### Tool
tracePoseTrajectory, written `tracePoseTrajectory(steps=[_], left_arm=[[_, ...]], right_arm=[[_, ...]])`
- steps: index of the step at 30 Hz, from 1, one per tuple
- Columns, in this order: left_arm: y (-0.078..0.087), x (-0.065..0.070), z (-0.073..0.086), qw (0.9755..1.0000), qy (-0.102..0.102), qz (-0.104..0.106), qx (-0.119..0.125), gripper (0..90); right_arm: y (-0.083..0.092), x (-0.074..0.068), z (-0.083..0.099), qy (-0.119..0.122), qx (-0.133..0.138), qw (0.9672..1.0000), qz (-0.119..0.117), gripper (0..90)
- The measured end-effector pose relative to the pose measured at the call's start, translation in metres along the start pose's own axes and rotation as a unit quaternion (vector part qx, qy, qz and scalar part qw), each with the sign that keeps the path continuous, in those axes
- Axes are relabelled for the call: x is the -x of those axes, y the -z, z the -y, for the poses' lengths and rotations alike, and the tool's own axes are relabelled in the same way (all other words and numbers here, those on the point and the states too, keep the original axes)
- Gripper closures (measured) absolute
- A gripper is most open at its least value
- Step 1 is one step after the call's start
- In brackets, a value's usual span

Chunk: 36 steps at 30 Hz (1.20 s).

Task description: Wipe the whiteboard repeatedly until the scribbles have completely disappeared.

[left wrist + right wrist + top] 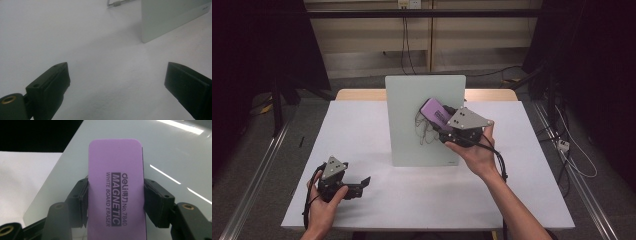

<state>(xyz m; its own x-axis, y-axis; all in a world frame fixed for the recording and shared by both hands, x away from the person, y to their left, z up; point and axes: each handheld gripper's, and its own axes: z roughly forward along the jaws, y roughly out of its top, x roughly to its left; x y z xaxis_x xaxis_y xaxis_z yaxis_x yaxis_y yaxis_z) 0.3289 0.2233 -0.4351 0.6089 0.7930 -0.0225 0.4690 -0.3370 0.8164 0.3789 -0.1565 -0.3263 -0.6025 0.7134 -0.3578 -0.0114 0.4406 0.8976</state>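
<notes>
Meanwhile right gripper [451, 123] clamps purple eraser [116, 190] against whiteboard [407, 130]; left gripper [117, 87] gapes.

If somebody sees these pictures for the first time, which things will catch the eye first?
First the purple eraser, clamped between the jaws of the right gripper and held against the whiteboard, which stands upright in the middle of the table. Faint scribbles show on the board beside it. The left gripper rests open near the table's front left.
</notes>
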Motion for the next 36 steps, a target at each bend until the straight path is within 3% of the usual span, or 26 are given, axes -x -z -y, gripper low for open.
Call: tracePoseTrajectory(steps=[1,7,19,36], left_arm=[[0.0,0.0,0.0,1.0,0.0,0.0,0.001,6.0],[0.0,0.0,0.0,1.0,0.0,0.001,0.0,6.1],[-0.001,0.001,0.0,1.0,-0.005,0.005,-0.004,6.1],[-0.001,0.001,-0.001,0.9999,-0.011,0.008,-0.004,6.1]], right_arm=[[-0.001,0.002,-0.003,0.01,-0.005,0.9999,0.008,41.8],[-0.003,0.006,-0.007,0.009,-0.01,0.9998,0.017,41.8],[-0.009,-0.002,-0.004,0.01,-0.023,0.9994,0.023,41.9],[-0.022,-0.025,0.01,0.022,-0.043,0.9988,-0.007,41.7]])
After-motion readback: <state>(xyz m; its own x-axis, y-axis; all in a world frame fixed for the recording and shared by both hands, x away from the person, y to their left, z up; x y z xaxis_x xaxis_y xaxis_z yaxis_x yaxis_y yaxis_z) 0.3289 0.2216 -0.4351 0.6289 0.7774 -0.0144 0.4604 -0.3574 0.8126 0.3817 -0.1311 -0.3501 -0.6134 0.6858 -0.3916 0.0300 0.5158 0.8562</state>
